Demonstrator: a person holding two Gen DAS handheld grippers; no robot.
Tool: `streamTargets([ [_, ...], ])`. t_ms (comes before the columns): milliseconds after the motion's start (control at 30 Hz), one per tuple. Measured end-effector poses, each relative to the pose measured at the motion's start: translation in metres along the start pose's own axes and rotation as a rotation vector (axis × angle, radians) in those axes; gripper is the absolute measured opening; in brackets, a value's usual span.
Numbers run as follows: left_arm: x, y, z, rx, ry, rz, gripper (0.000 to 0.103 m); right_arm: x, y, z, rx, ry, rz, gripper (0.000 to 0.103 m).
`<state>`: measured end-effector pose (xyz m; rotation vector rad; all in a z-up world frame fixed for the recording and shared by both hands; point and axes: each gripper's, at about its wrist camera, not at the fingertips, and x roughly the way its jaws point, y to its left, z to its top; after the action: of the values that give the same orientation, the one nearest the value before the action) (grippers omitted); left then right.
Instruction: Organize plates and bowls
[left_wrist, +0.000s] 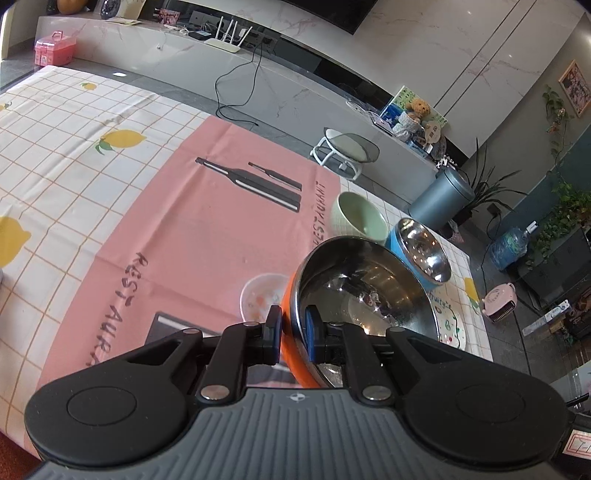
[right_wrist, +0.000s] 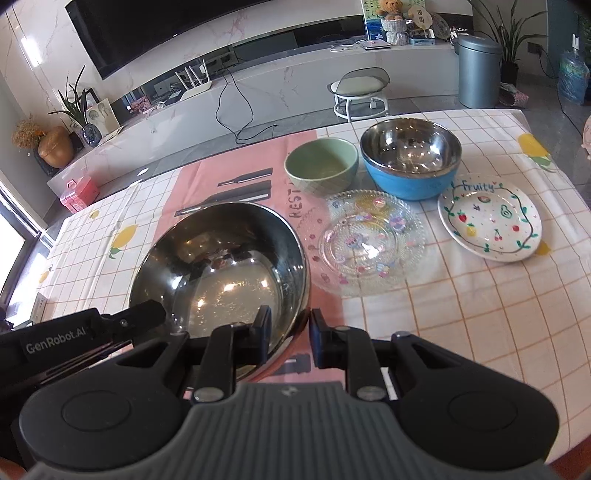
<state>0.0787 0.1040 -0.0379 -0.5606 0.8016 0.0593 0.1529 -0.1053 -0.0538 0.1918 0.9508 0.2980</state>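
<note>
A large steel bowl with an orange outside (left_wrist: 365, 291) (right_wrist: 221, 266) is held by both grippers above the pink placemat. My left gripper (left_wrist: 293, 334) is shut on its near rim, one finger inside and one outside. My right gripper (right_wrist: 288, 338) is shut on its right rim the same way. The left gripper's body (right_wrist: 92, 332) shows at the left of the right wrist view. A blue steel bowl (right_wrist: 410, 162) (left_wrist: 421, 251), a green bowl (right_wrist: 321, 168) (left_wrist: 360, 218), a clear glass plate (right_wrist: 369, 240) and a white "Fruity" plate (right_wrist: 489, 219) (left_wrist: 448, 321) stand on the table.
The table carries a checked lemon cloth (right_wrist: 461, 314) and a pink placemat (left_wrist: 184, 229). Beyond its far edge are a white stool (right_wrist: 360, 92), a grey bin (right_wrist: 478, 72) and a low TV shelf (right_wrist: 258, 85). The table's right edge (left_wrist: 476, 295) lies close to the plates.
</note>
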Motion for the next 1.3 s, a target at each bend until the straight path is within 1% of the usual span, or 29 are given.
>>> streamTargets([
  [100, -0.003, -0.001, -0.015, 0.005, 0.033, -0.004, 0.014, -0.011, -0.009, -0.015, 0.015, 0.015, 0.000, 0.020],
  [300, 0.000, 0.007, -0.044, -0.005, 0.104, 0.029, 0.014, -0.016, -0.025, -0.045, 0.039, 0.081, 0.001, 0.020],
  [400, 0.000, 0.011, -0.052, -0.004, 0.117, 0.056, 0.014, -0.008, -0.029, -0.056, 0.059, 0.127, 0.010, 0.020],
  [500, 0.000, 0.013, -0.056, 0.002, 0.115, 0.073, 0.014, -0.001, -0.028, -0.065, 0.049, 0.147, 0.011, 0.020],
  [667, 0.000, 0.011, -0.061, 0.026, 0.116, 0.084, 0.014, 0.002, -0.028, -0.068, 0.037, 0.161, 0.009, 0.020],
  [867, 0.005, 0.011, -0.065, 0.036, 0.113, 0.095, 0.014, 0.002, -0.032, -0.069, 0.048, 0.166, 0.001, 0.020],
  [1233, 0.005, 0.011, -0.066, 0.044, 0.106, 0.106, 0.014, 0.003, -0.028, -0.071, 0.032, 0.167, 0.007, 0.021],
  [1267, 0.005, 0.011, -0.066, 0.042, 0.108, 0.104, 0.014, 0.003, -0.028, -0.071, 0.030, 0.165, 0.008, 0.021],
  [1300, 0.005, 0.010, -0.066, 0.040, 0.110, 0.103, 0.014, 0.003, -0.027, -0.071, 0.029, 0.165, 0.009, 0.024],
])
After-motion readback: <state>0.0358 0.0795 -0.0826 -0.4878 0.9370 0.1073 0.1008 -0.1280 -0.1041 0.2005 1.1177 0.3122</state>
